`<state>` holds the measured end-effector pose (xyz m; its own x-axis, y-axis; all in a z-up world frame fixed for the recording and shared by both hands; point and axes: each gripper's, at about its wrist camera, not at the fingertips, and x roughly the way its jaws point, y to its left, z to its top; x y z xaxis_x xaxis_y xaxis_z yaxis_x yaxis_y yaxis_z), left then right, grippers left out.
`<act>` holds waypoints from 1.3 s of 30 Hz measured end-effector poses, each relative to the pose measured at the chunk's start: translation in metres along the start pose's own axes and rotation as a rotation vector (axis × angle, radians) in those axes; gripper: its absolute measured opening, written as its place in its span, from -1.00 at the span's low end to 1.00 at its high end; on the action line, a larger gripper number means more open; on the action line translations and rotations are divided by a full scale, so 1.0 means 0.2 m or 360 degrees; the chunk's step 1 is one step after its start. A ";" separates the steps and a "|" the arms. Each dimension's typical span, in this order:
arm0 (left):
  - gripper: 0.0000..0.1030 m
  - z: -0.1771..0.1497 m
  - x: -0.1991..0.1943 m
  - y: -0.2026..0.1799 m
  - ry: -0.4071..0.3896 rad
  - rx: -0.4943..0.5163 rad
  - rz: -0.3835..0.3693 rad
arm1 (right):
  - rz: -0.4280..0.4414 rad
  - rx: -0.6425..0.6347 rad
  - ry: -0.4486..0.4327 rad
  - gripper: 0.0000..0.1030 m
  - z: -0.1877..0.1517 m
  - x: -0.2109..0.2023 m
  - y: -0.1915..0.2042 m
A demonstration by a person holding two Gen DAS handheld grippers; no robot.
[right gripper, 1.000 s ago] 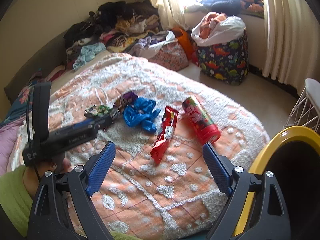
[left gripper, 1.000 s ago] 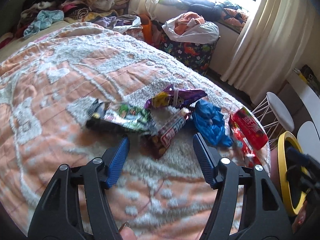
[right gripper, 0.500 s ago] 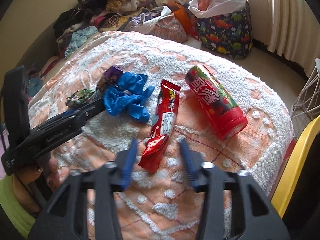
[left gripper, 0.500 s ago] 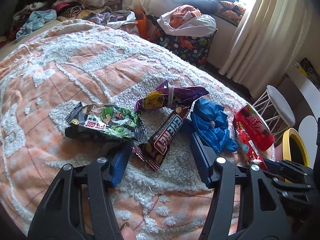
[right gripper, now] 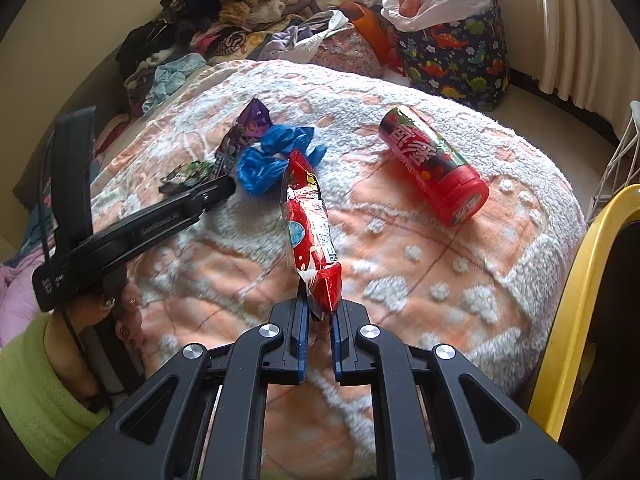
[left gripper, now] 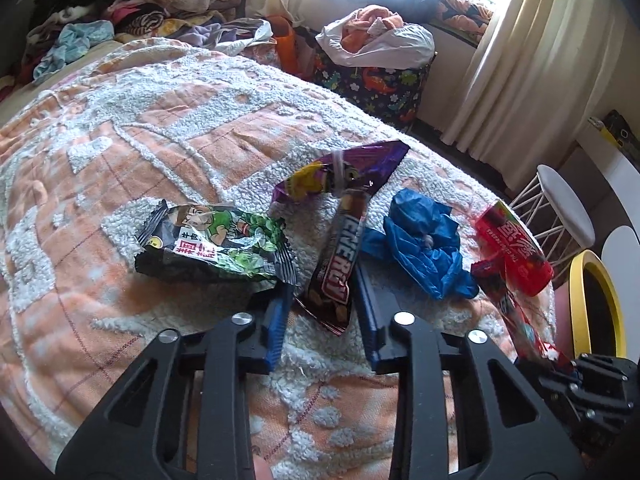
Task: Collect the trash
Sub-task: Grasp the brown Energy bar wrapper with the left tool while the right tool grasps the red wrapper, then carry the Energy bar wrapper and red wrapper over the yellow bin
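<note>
Two grabs at once — the right gripper [right gripper: 320, 320] is closing on the near end of the red wrapper [right gripper: 310, 226], tilting it up off the bedspread [right gripper: 420, 280]. Left gripper [left gripper: 320, 300] is closing around the brown bar wrapper [left gripper: 336, 268], lifted likewise. Yellow-rimmed bin [right gripper: 580, 300] waits just beside the bed — its contents are hidden.

My left gripper's [left gripper: 322, 300] fingertips hide behind the brown wrapper [left gripper: 334, 268]. The yellow bin [right gripper: 576, 304] is cut by the picture's edge.
</note>
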<state>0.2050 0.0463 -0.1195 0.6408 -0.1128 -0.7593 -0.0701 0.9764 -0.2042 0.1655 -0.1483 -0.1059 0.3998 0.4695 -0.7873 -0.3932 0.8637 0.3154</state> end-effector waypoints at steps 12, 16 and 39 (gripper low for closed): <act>-0.66 -0.09 -0.09 -0.01 0.0027 -0.0047 -0.0064 | 0.0040 -0.0048 -0.0047 -0.82 -0.03 -0.12 0.07; -0.67 -0.12 -0.14 0.00 0.0028 -0.0074 -0.0087 | 0.0045 -0.0055 -0.0066 -0.82 -0.05 -0.16 0.09; -0.74 -0.02 -0.45 -0.30 -0.0188 0.0050 -0.0297 | 0.0007 -0.0011 -0.0280 -0.83 -0.07 -0.48 0.03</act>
<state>0.1488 -0.0035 -0.0401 0.7255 -0.2715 -0.6324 0.0806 0.9461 -0.3137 0.1129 -0.1907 -0.0358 0.5366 0.4989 -0.6806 -0.4009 0.8604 0.3147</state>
